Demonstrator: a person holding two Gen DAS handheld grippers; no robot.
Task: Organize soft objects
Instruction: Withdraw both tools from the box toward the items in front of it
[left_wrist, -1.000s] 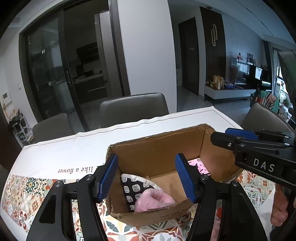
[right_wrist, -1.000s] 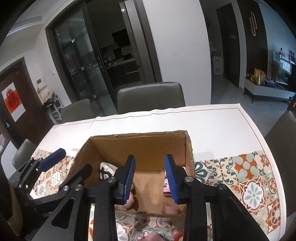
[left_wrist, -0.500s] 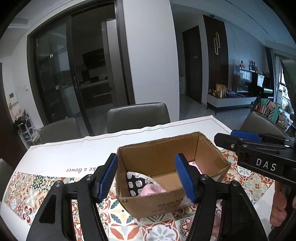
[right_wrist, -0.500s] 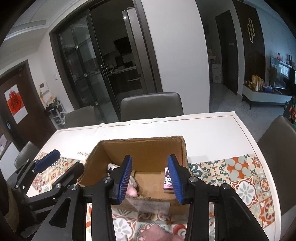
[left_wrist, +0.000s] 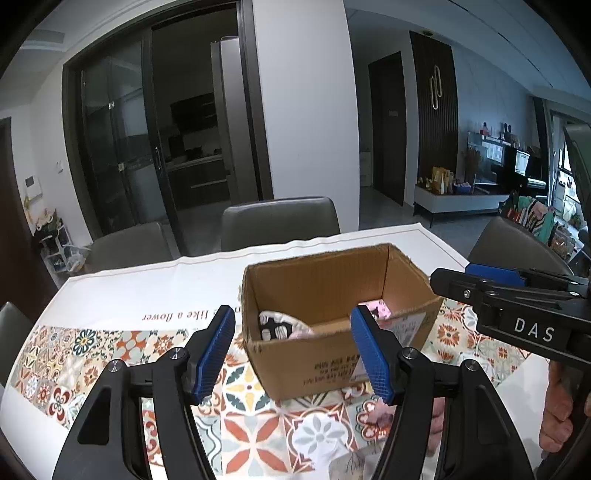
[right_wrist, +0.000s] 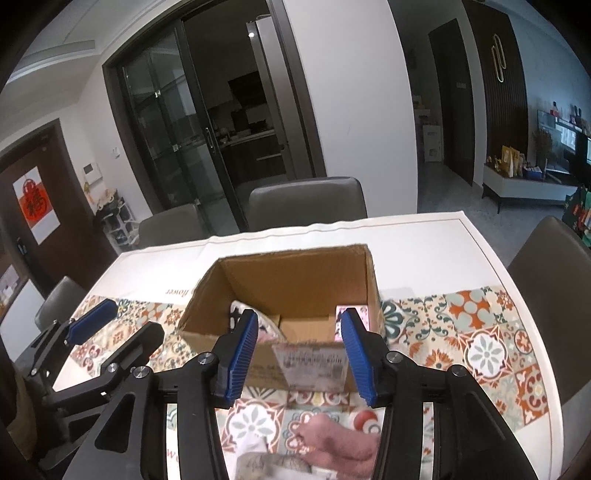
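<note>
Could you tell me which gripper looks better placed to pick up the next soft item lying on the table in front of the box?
Probably the right gripper: the pink soft item lies just below its empty, opening jaws, short of the cardboard box. The left gripper, also empty, has it off to one side, behind its finger.

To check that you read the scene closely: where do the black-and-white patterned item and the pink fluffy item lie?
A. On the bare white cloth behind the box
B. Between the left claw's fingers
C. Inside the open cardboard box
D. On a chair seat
C: both the black-and-white patterned item and the pink fluffy item show inside the cardboard box.
</note>
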